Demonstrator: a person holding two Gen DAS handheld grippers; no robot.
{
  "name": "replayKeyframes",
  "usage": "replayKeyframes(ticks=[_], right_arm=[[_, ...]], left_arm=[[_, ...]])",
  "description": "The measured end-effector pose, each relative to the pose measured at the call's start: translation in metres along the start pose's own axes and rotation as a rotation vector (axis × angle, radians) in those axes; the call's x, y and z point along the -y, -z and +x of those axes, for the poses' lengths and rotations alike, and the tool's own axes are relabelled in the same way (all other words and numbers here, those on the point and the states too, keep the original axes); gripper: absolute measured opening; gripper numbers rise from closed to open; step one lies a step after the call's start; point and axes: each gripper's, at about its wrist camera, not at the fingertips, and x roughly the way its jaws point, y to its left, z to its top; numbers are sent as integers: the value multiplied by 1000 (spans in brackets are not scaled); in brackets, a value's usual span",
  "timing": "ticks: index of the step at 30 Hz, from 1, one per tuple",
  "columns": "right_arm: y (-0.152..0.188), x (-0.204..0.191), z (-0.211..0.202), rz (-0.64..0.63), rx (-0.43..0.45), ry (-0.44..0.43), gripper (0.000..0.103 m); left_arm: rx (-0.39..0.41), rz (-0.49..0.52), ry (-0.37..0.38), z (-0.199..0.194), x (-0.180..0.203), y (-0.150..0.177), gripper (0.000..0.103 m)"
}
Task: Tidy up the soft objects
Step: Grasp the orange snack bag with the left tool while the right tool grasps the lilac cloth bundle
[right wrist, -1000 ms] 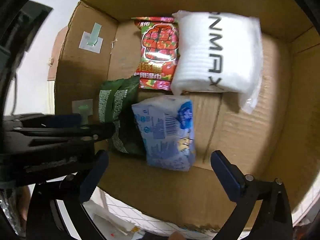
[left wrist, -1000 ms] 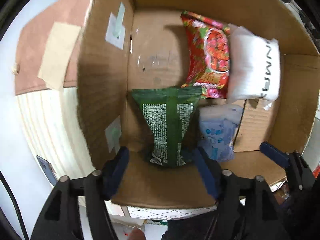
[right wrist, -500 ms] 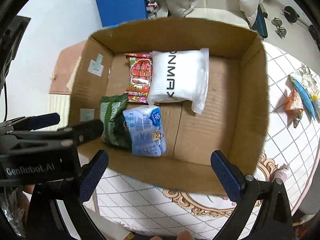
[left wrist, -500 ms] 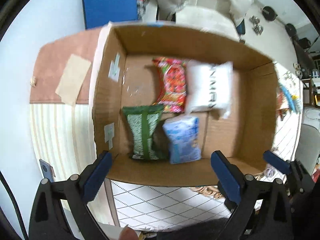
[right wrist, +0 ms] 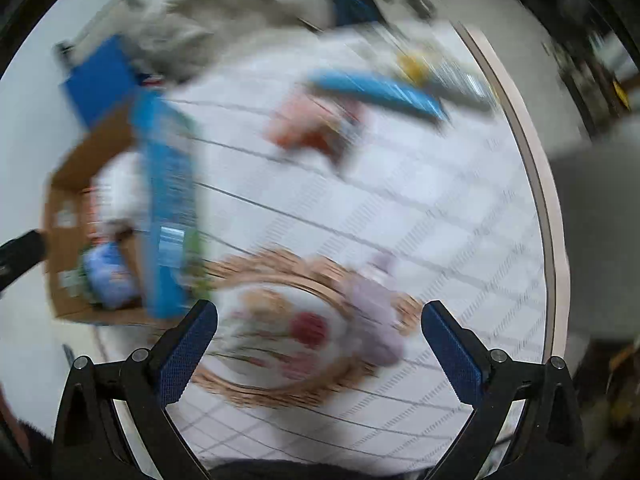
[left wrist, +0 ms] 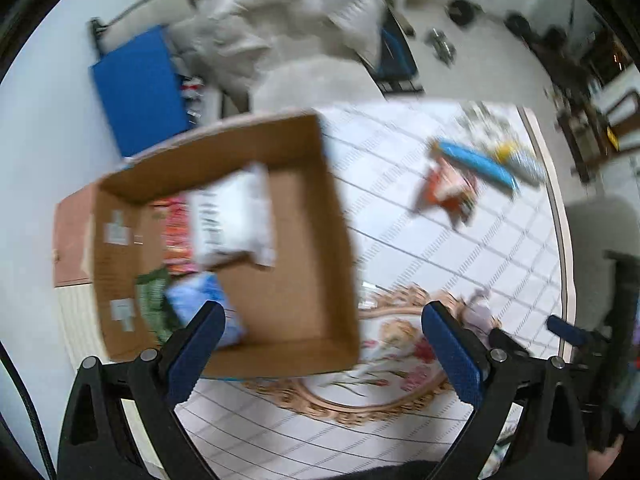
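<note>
The cardboard box (left wrist: 308, 280) sits at the table's left and holds a white pack (left wrist: 232, 216), a red pack (left wrist: 176, 224), a green pack (left wrist: 154, 300) and a pale blue pack (left wrist: 204, 304). On the table lie an orange-red pack (left wrist: 448, 192), a long blue pack (left wrist: 476, 164) and a small lilac soft item (right wrist: 376, 300). My left gripper (left wrist: 324, 352) is open and empty above the box's near right corner. My right gripper (right wrist: 320, 348) is open and empty above the tablecloth near the lilac item. Both views are blurred.
The round table (right wrist: 532, 184) has a white checked cloth with a floral medallion (left wrist: 400, 356). A blue panel (left wrist: 140, 88) and a pale jacket (left wrist: 288, 20) lie behind the box. The right gripper's tip (left wrist: 568, 330) shows at the left view's right edge.
Both grippers have pulled back out of the box and swung right over the table. The packs stay in the box. Both stay open.
</note>
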Motion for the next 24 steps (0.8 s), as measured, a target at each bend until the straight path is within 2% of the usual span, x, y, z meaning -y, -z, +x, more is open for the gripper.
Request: replayKeyframes(ticks=[1, 3, 6, 8, 10, 11, 12, 13, 15, 17, 18, 19, 24], right_arm=[[2, 15, 19, 26, -29, 6, 103], [7, 37, 54, 69, -90, 15, 95], [14, 58, 97, 136, -165, -26, 85], [18, 64, 114, 150, -197, -49, 84], [19, 66, 124, 142, -216, -64, 73], [20, 66, 127, 132, -220, -66, 63], [20, 68, 128, 127, -221, -74, 47], [20, 70, 127, 131, -216, -75, 42], [19, 81, 121, 156, -190, -72, 41], [13, 94, 115, 189, -169, -77, 41], [10, 102, 112, 201, -163, -81, 41], [7, 108, 109, 210, -154, -80, 41], [-10, 127, 98, 199, -125, -51, 41]], left_arm=[[-12, 10, 6, 7, 11, -2, 101], [-42, 26, -12, 22, 35, -5, 101], [-90, 37, -8, 45, 64, -16, 101], [-128, 22, 26, 59, 78, -26, 101], [-176, -23, 88, 76, 87, -38, 101], [-197, -53, 125, 82, 90, -45, 101], [-214, -90, 164, 89, 91, -53, 101], [-227, -144, 203, 98, 91, -63, 101], [-236, -208, 235, 110, 92, -76, 101], [-225, -234, 222, 123, 95, -92, 101], [-220, -212, 199, 129, 100, -100, 101], [-222, -166, 154, 138, 109, -109, 101], [-251, 39, 37, 170, 143, -128, 101]])
